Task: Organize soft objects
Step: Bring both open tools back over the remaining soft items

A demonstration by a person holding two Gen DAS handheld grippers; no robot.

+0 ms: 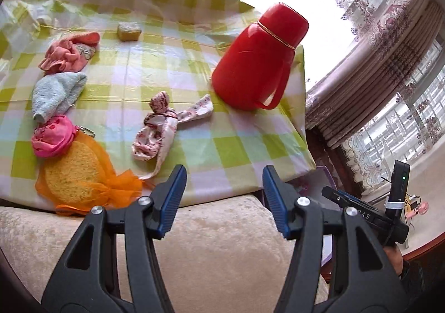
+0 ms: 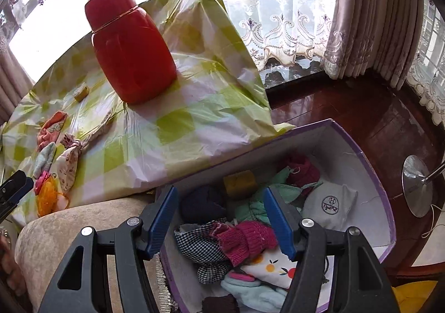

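Observation:
Soft things lie on the checked tablecloth (image 1: 178, 62): a floral knotted scarf (image 1: 158, 129), a pink cloth (image 1: 69, 53), a pale blue towel (image 1: 57, 92), a magenta pouch (image 1: 52, 136), a yellow sponge in orange net (image 1: 78, 176) and a small yellow sponge (image 1: 128, 30). My left gripper (image 1: 224, 179) is open and empty over the table's near edge. My right gripper (image 2: 219, 201) is open and empty above a purple-rimmed box (image 2: 370, 163) holding several soft items, among them a magenta knit piece (image 2: 247, 238).
A red thermos jug (image 1: 258, 60) stands at the table's right side; it also shows in the right wrist view (image 2: 130, 49). A beige sofa arm (image 1: 211, 243) lies under my left gripper. Curtains (image 2: 370, 15), a dark wood floor (image 2: 361, 118) and a lamp base (image 2: 417, 185) are to the right.

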